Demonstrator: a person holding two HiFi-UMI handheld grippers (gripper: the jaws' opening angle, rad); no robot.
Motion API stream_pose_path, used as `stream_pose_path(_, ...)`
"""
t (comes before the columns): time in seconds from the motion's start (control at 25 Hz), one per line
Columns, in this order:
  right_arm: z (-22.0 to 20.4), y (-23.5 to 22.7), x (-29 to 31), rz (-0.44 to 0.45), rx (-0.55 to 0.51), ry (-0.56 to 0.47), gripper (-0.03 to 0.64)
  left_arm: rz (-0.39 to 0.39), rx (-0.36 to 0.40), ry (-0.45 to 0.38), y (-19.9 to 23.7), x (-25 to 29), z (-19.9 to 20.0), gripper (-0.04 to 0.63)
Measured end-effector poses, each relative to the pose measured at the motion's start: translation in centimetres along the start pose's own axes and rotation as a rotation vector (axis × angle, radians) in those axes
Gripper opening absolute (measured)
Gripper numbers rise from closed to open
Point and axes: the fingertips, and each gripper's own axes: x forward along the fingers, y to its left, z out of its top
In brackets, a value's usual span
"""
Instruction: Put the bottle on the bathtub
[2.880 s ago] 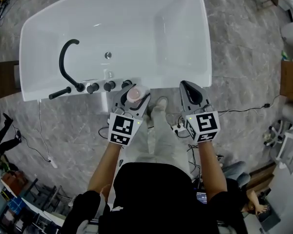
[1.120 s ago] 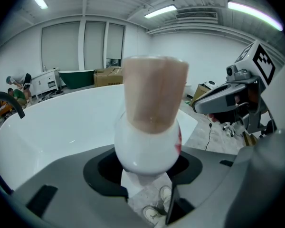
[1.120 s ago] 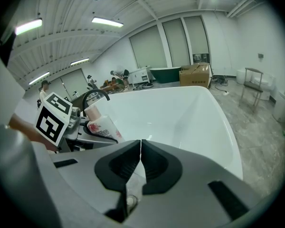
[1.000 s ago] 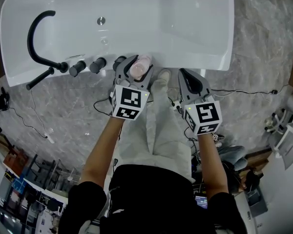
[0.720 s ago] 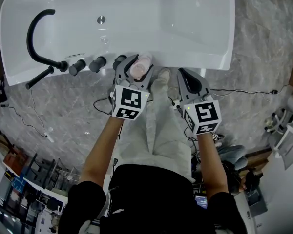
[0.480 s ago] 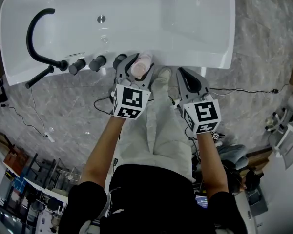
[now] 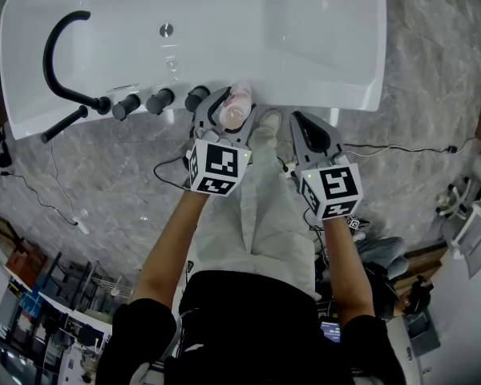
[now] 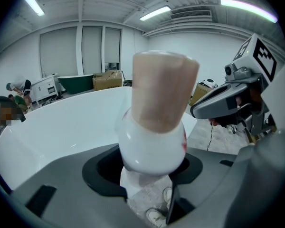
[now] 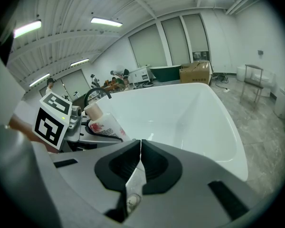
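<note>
The bottle (image 8: 152, 141) is white with a pinkish cap (image 8: 164, 91) and a red print on its side. My left gripper (image 7: 229, 104) is shut on its body, cap pointing away from me. In the head view the bottle (image 7: 235, 111) hangs over the near rim of the white bathtub (image 7: 321, 96), just right of the black knobs. My right gripper (image 7: 308, 131) is shut and holds nothing; it hovers to the right, just short of the rim. In the right gripper view the bottle (image 9: 103, 121) shows to the left, in front of the tub's basin.
A black arched faucet (image 7: 58, 50) and three black knobs (image 7: 156, 101) sit on the tub's near rim at the left. The drain (image 7: 167, 30) lies in the basin. Cables (image 7: 393, 148) run over the grey floor beside the person's shoes (image 7: 268, 123).
Since the oldest frame the tub has come closer and the bottle has gone from short of the rim to over it. Over the last second both grippers have hardly moved.
</note>
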Motion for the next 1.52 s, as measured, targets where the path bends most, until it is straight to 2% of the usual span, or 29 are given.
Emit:
stream_pose_path(0.44, -0.8, 0.0, -0.1, -0.003, 0.003, 0.004, 0.023, 0.011, -0.016, -0.033, -0.1, -0.1, -0.1, 0.245)
stream_pose_path(0.6, -1.0, -0.1, -0.1, -0.007, 0.005, 0.007, 0.023, -0.008, -0.037, -0.039, 0.0, -0.1, -0.1, 0.247)
stream_pose_path(0.84, -0.8, 0.4, -0.1, -0.006, 0.003, 0.002, 0.023, -0.037, -0.043, -0.037, 0.0, -0.1, -0.2, 0.289)
stream_pose_path(1.12, 0.0, 0.8, -0.7, -0.008, -0.007, -0.009, 0.023, -0.05, -0.058, -0.035, -0.5, -1.0, 0.2, 0.296)
stream_pose_path(1.52, 2.3, 1.8, -2.4, -0.016, -0.012, -0.039, 0.023, -0.045, -0.032, -0.044, -0.4, -3.5, 2.1, 0.296)
